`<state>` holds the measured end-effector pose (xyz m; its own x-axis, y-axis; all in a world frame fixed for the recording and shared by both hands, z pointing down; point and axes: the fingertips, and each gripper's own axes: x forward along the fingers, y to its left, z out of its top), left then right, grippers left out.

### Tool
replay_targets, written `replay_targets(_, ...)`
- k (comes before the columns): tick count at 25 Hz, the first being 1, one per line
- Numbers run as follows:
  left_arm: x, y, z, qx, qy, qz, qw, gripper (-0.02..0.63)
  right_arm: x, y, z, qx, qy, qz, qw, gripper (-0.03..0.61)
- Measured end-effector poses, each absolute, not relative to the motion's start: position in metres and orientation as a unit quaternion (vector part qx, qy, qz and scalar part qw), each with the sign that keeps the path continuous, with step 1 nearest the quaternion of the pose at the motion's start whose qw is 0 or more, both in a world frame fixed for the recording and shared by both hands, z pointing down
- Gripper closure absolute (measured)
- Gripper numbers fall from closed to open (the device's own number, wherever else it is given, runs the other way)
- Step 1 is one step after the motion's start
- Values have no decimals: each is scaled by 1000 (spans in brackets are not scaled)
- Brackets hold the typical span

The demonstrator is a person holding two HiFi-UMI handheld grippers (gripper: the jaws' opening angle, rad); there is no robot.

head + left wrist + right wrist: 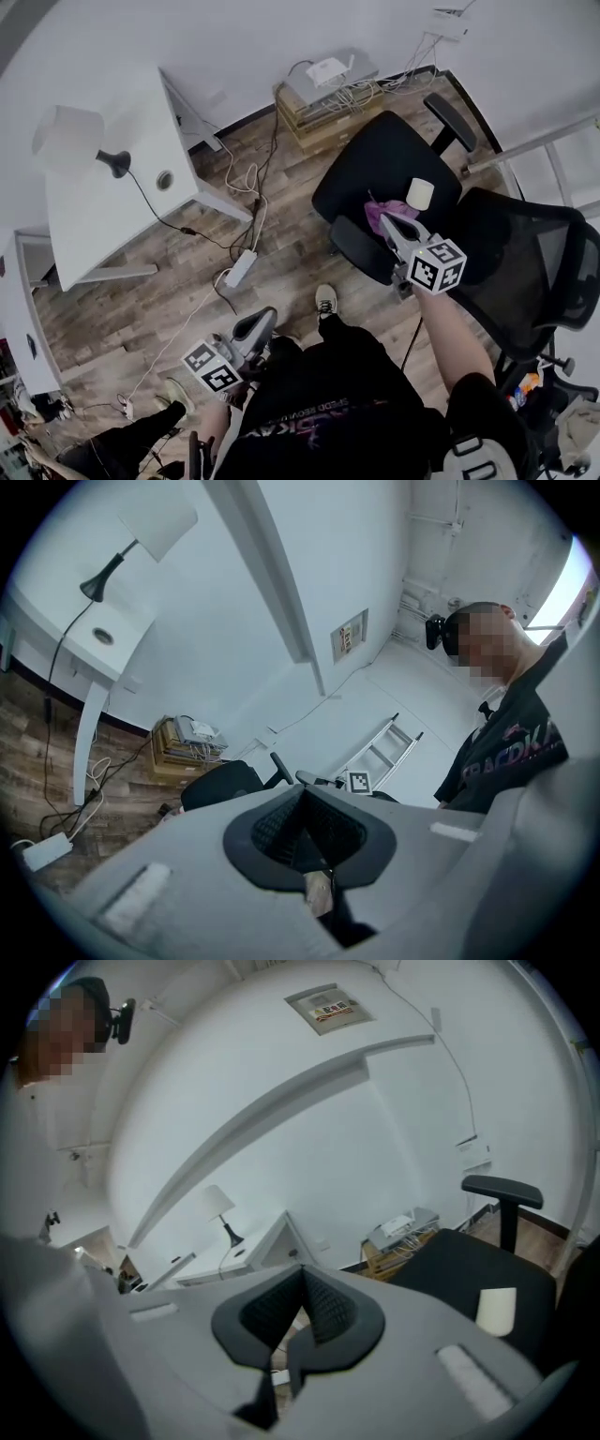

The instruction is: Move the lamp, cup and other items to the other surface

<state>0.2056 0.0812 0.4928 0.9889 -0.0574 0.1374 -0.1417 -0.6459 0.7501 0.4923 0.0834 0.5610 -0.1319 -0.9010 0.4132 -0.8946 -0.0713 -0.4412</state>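
Observation:
The lamp point(73, 134), with a white shade and a black foot, stands on the white desk point(103, 211) at the left. It also shows in the left gripper view as the lamp point(150, 529) and, small, in the right gripper view as the lamp point(218, 1204). A cream cup point(421, 194) and a purple item point(382, 212) lie on the seat of the black office chair point(375, 164). My right gripper point(392, 223) hovers shut and empty over the seat's front, beside the purple item, with the cup point(496, 1310) to its right. My left gripper point(265, 317) hangs low by my body, shut and empty.
A power strip point(241, 267) and loose cables lie on the wood floor between desk and chair. A crate with network boxes point(328, 92) stands by the wall. A second mesh chair point(534, 272) is at my right, a ladder point(561, 141) behind it. Another person's legs point(141, 441) are at lower left.

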Motion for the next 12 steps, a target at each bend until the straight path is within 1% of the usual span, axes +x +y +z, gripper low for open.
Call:
replay_targets(6, 174, 71, 473, 913, -64, 27, 403, 617, 372, 59, 490, -552, 775, -308, -3, 580)
replay_targets(12, 113, 46, 459, 919, -93, 5, 383, 617, 197, 39, 440, -379, 890, -247, -48, 579)
